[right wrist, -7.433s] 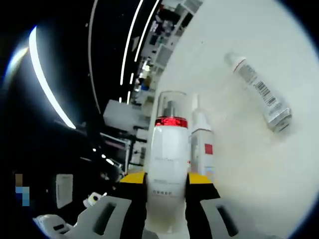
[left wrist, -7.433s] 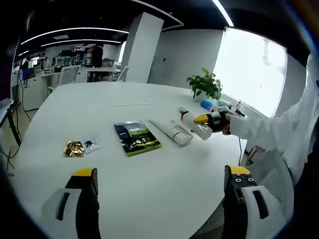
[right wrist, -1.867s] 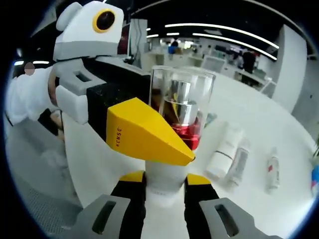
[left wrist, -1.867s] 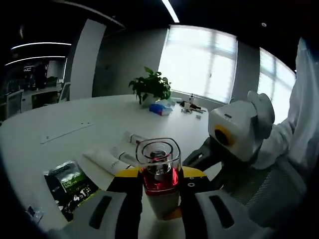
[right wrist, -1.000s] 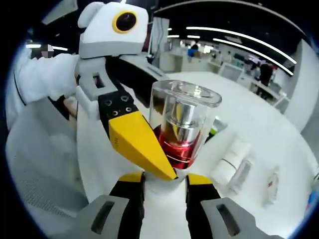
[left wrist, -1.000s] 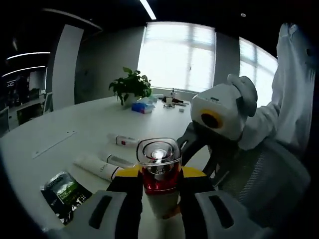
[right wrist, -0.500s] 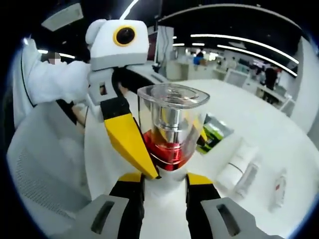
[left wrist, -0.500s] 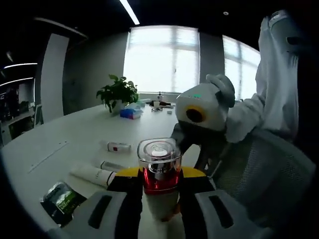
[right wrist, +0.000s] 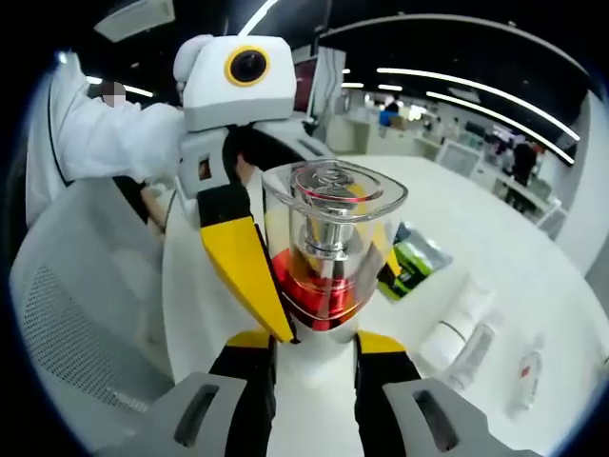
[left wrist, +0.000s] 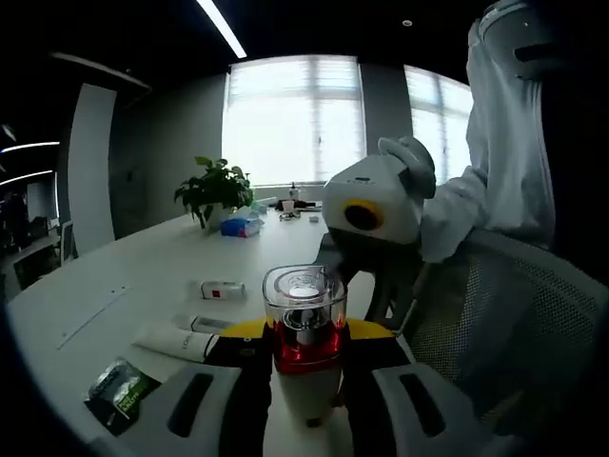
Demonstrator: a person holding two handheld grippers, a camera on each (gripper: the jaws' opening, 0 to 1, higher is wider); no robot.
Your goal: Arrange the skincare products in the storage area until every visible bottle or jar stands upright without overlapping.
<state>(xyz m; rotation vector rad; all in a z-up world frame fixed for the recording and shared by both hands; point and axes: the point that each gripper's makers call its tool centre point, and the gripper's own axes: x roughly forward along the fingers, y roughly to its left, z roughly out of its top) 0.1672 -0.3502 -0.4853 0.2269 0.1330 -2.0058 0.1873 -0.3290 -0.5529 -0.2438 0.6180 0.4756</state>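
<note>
We have the left gripper (left wrist: 304, 335) clamped on the white pump bottle with a red collar and clear square cap (left wrist: 304, 328), and the right gripper (right wrist: 314, 345) closed on the same bottle's body, both holding it up off the round white table (left wrist: 143, 276). Beyond and left of the left claw: white tubes (left wrist: 181, 338) lying flat, a small red-labelled tube (left wrist: 222, 288), a green-black sachet (left wrist: 116, 386), a potted plant (left wrist: 215, 188) far back.

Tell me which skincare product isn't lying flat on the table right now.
The pump bottle with the red collar and clear cap, gripped by both the left hand-held gripper and the right hand-held gripper. The white tubes lie flat.
</note>
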